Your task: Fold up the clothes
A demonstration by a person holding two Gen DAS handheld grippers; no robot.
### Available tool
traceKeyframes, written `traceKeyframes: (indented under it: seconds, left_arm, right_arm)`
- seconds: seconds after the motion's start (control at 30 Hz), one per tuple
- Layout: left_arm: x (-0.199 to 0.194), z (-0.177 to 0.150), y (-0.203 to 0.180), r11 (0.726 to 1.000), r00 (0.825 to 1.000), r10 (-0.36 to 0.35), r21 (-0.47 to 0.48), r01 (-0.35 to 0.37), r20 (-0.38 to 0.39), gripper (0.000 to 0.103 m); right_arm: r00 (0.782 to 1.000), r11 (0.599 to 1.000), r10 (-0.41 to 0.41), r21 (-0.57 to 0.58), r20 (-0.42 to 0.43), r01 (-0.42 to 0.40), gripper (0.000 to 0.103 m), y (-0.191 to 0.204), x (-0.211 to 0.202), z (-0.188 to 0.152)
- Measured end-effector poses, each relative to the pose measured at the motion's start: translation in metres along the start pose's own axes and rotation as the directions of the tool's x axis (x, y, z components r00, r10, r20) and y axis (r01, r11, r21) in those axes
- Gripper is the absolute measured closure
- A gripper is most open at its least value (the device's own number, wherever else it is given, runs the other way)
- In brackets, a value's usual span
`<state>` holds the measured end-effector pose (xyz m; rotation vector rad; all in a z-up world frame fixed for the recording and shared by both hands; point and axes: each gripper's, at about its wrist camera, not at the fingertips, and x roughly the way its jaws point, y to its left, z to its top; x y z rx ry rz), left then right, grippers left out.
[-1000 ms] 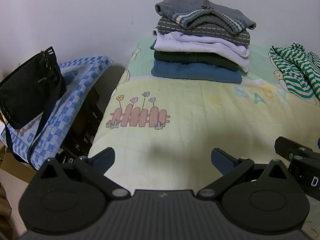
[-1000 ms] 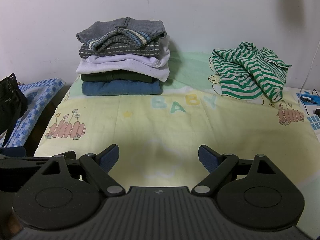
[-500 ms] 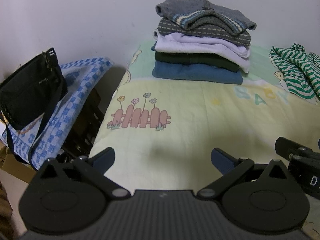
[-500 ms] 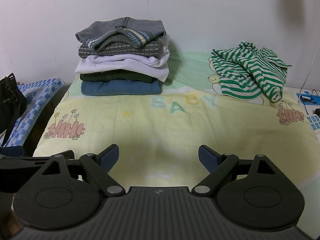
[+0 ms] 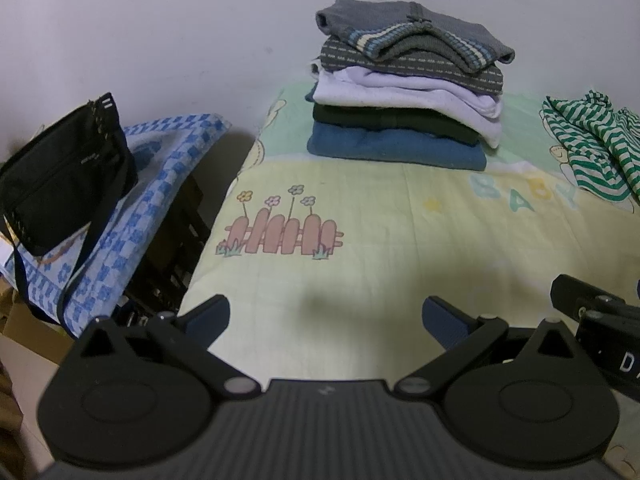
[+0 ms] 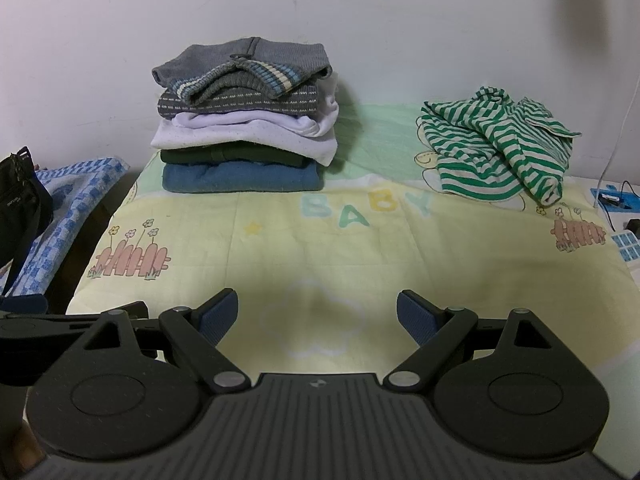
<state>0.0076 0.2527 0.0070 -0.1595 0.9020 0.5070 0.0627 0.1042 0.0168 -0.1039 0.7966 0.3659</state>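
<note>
The left gripper [image 5: 326, 314] and the right gripper [image 6: 318, 312] both hang low over the near part of the blanket [image 6: 360, 248], side by side, with their jaws spread wide and nothing in them. The thing left to fold looks like the striped shirt [image 6: 496, 156], which lies in a crumpled heap at the far right of the blanket, close to the wall and well apart from both grippers. I think a few things could go wrong from here. The shirt is soft, thin and bunched up, so a pinch could catch only 1 layer, or catch 2 folds at once, and then it would not open out flat. A pinch that goes too deep could also grab the blanket under it and drag it. The stack [image 6: 244, 120] at the far left has 5 folded pieces, with a thick ribbed grey knit on top and a blue one at the bottom; it looks tall and a bit lumpy, so a bump from a gripper could tip it. The blanket is smooth and quilted, pale yellow and green, with fence pictures and letters. Off the left edge a black bag [image 5: 64, 184] sits on a blue checked cloth [image 5: 160, 160].
</note>
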Motion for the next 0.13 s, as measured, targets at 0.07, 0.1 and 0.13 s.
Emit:
traceKeyframes:
  seconds: [0.07, 0.1, 0.13]
  left_arm:
    - [-0.0005, 0.0001, 0.0007, 1.000, 1.000, 0.002, -0.002, -0.002, 0.002, 0.001]
    - [-0.0006, 0.0002, 0.0010, 1.000, 1.000, 0.004, -0.002, -0.004, 0.003, 0.001]
    - [-0.0008, 0.0003, 0.0013, 1.000, 1.000, 0.005, -0.003, -0.005, 0.005, 0.001]
  right_arm:
    - [1.000, 1.000, 0.000, -0.003, 0.000, 0.000, 0.014, 0.0007, 0.0002, -0.0001]
    - [1.000, 1.000, -0.001, -0.004, -0.001, 0.001, 0.014, 0.0011, 0.0003, -0.0001]
    - [1.000, 1.000, -0.001, -0.005, 0.000, 0.001, 0.014, 0.0014, 0.0001, -0.0003]
